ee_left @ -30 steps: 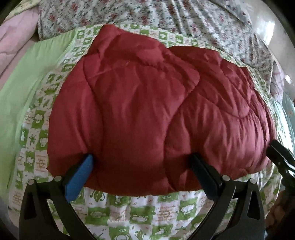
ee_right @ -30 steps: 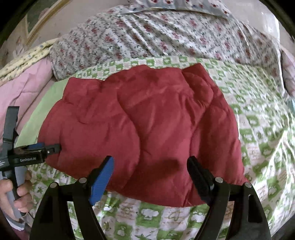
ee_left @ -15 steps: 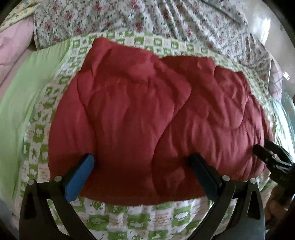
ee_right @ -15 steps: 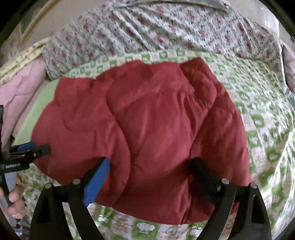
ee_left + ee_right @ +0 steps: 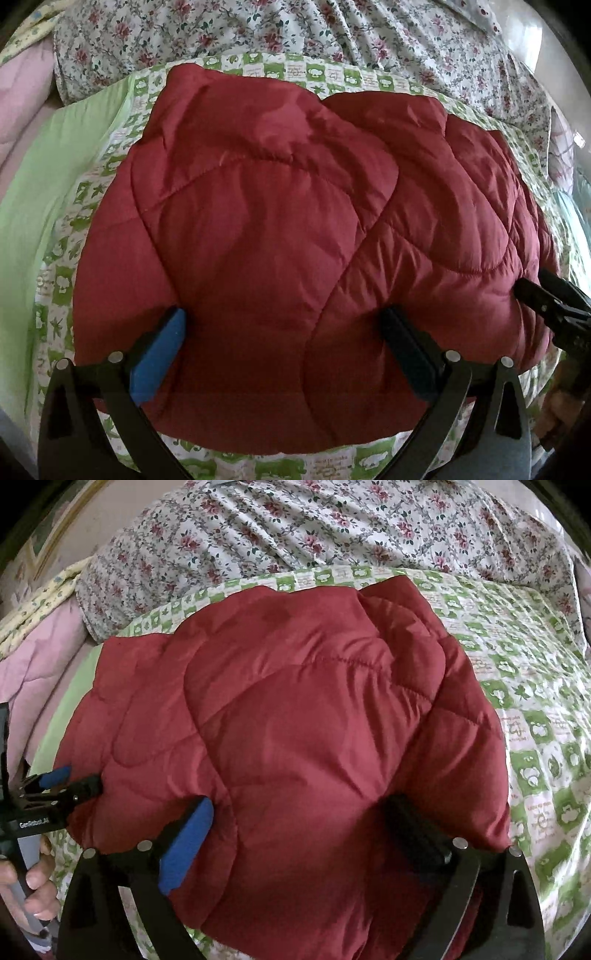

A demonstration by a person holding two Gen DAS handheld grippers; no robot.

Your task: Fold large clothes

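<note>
While folded, red quilted jacket on bed sheet | no containers

Showing black claw frames with silver rivets, one blue pad, one black; white lettering marking the left claw.

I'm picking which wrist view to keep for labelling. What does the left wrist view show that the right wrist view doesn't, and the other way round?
Only the left wrist view shows the right gripper from outside, at the jacket's right edge, and grey trousers at the bottom.

Only the right wrist view shows the left gripper from outside, a hand holding its handle, and a picture frame on the wall.

Both show the red quilted jacket on the green checked sheet, the floral bedding behind, and pink bedding at the left.
</note>
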